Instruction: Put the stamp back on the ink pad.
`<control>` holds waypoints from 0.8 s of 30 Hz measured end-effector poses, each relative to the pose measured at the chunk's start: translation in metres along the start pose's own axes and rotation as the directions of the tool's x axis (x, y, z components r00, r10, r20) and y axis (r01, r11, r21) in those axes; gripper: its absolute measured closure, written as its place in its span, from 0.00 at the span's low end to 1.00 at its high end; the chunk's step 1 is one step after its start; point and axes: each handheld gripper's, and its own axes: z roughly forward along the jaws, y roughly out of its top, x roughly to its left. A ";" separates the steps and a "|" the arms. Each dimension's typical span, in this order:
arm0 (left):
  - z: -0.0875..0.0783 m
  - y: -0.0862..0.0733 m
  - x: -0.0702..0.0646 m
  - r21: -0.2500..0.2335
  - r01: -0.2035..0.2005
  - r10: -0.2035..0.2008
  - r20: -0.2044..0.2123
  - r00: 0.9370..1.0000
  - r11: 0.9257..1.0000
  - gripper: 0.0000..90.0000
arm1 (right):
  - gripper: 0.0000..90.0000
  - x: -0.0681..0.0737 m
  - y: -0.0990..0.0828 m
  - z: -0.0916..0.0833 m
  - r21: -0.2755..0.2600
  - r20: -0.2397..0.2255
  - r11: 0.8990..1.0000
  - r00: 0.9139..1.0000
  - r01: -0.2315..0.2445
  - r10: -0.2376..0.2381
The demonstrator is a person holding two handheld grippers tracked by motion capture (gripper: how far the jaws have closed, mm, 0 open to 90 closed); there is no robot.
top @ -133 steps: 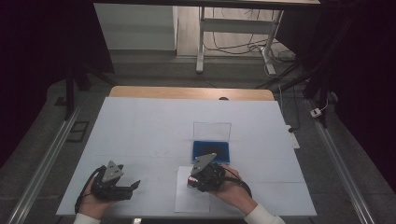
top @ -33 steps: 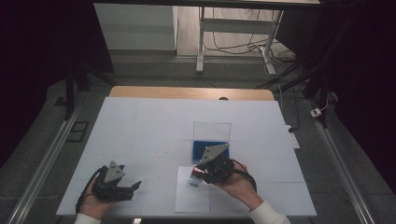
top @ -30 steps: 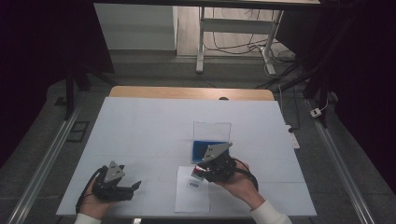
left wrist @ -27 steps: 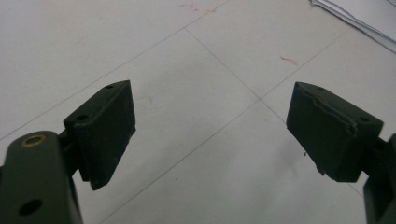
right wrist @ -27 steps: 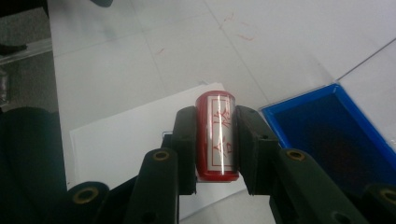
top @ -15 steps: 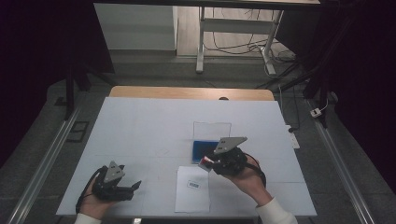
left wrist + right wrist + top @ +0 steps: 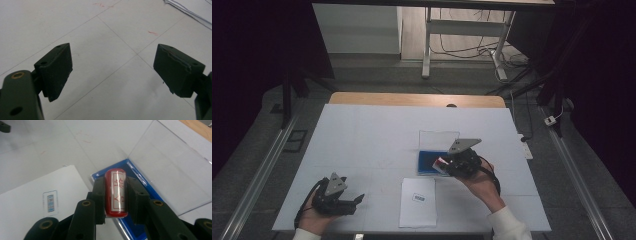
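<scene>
My right gripper (image 7: 115, 195) is clamped on a small red cylindrical stamp with a white label bearing red characters (image 7: 115, 192), the two black pads pressing its sides so it lies along the jaws with its far end pointing forward. In the high view that gripper (image 7: 447, 164) hangs over the near edge of the shallow blue ink pad in its clear plastic case (image 7: 428, 162), whose transparent lid (image 7: 439, 138) stands open behind it. Just to the near left lies a white sheet of paper with a small printed box (image 7: 418, 201), flat on the white table top (image 7: 372, 135).

I judge the step in hand to be inking the stamp, or taking it from pad to paper; I cannot tell which from here. Either way, I want the stamp's face square to whatever it meets, so I would level the wrist before lowering, press straight down without sliding, and lift cleanly to avoid a smear. The grip looks centred, so I would not re-seat it.

My left gripper (image 7: 112, 72) rests with jaws wide apart and nothing between them, on the table near its front left corner (image 7: 357, 200), well apart from the paper. It could steady the sheet if it shifts.
</scene>
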 end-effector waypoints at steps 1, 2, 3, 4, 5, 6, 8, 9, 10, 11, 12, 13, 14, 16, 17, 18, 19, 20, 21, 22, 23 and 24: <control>0.000 0.000 0.000 0.000 0.000 0.000 -0.001 1.000 1.000 0.18 | 0.77 -0.002 0.000 0.002 0.000 0.005 1.000 1.000 -0.004 0.004; 0.000 0.000 0.000 0.000 0.000 0.000 -0.001 1.000 1.000 0.18 | 0.77 -0.003 0.001 0.004 0.000 0.007 1.000 1.000 -0.007 0.007; 0.000 0.000 0.000 -0.001 0.002 -0.002 0.000 1.000 1.000 0.18 | 0.77 -0.005 0.002 0.006 0.006 0.012 1.000 1.000 -0.006 0.006; 0.000 -0.001 0.001 0.001 0.002 -0.002 -0.002 1.000 1.000 0.18 | 0.77 -0.007 0.002 0.009 0.008 0.016 1.000 1.000 -0.008 0.008; 0.000 -0.001 0.001 0.001 0.002 -0.002 -0.003 1.000 1.000 0.18 | 0.77 -0.008 0.003 0.011 0.017 0.023 1.000 1.000 -0.006 0.006; 0.000 -0.001 0.001 0.002 0.002 -0.002 -0.002 1.000 1.000 0.18 | 0.77 -0.010 0.003 0.015 0.024 0.030 1.000 1.000 -0.006 0.005; 0.000 -0.001 0.001 0.001 0.001 -0.001 -0.005 1.000 1.000 0.18 | 0.77 -0.013 0.004 0.019 0.037 0.036 0.999 0.999 -0.007 0.005; 0.000 0.000 0.001 0.001 0.001 -0.001 -0.004 1.000 1.000 0.18 | 0.77 -0.015 0.003 0.022 0.036 0.040 0.999 0.999 -0.003 0.002; 0.000 0.000 0.000 0.000 0.002 -0.002 -0.003 1.000 1.000 0.18 | 0.77 -0.015 0.003 0.024 0.043 0.041 0.999 0.999 -0.013 0.011; 0.000 0.000 0.000 0.000 0.001 -0.001 -0.003 1.000 1.000 0.18 | 0.77 -0.017 0.003 0.026 0.047 0.041 0.999 0.999 -0.013 0.011; 0.000 0.000 0.000 0.001 0.001 -0.001 -0.002 1.000 1.000 0.18 | 0.77 -0.017 0.003 0.028 0.055 0.040 0.998 0.999 -0.014 0.012; 0.000 0.000 0.000 0.002 0.000 0.000 -0.002 1.000 1.000 0.18 | 0.77 -0.019 0.002 0.030 0.057 0.042 0.998 0.999 -0.010 0.008; 0.000 0.000 0.000 0.002 -0.001 0.001 -0.002 1.000 1.000 0.18 | 0.77 -0.020 0.002 0.031 0.064 0.044 0.998 0.999 -0.009 0.006; 0.000 0.000 0.000 0.002 -0.001 0.001 -0.003 1.000 1.000 0.18 | 0.77 -0.020 0.001 0.034 0.073 0.048 0.997 0.999 -0.012 0.009; 0.000 0.000 0.000 0.001 0.000 0.000 -0.003 1.000 1.000 0.18 | 0.77 -0.021 0.001 0.035 0.073 0.048 0.997 0.999 -0.013 0.010; 0.000 0.000 0.000 0.001 0.000 0.000 -0.003 1.000 1.000 0.18 | 0.77 -0.022 0.001 0.037 0.073 0.046 0.997 0.999 -0.011 0.007; 0.000 -0.001 0.000 0.002 0.000 0.000 -0.001 1.000 1.000 0.18 | 0.77 -0.022 0.002 0.038 0.077 0.046 0.997 0.999 -0.016 0.013; 0.000 -0.001 0.000 0.003 0.000 0.000 -0.002 1.000 1.000 0.18 | 0.77 -0.023 0.001 0.039 0.080 0.045 0.997 0.999 -0.011 0.007; 0.001 -0.001 0.001 0.004 -0.001 0.001 -0.002 1.000 1.000 0.18 | 0.77 -0.023 0.001 0.041 0.085 0.045 0.996 0.999 -0.013 0.010; 0.000 -0.001 0.001 0.003 -0.002 0.002 -0.002 1.000 1.000 0.18 | 0.77 -0.023 0.001 0.043 0.091 0.044 0.996 0.999 -0.017 0.013; 0.000 -0.001 0.001 0.004 -0.003 0.003 -0.004 1.000 1.000 0.18 | 0.77 -0.023 0.001 0.045 0.097 0.045 0.995 0.999 -0.015 0.011; 0.000 -0.001 0.001 0.003 -0.003 0.003 -0.004 1.000 1.000 0.18 | 0.77 -0.023 0.001 0.046 0.102 0.045 0.995 0.999 -0.014 0.010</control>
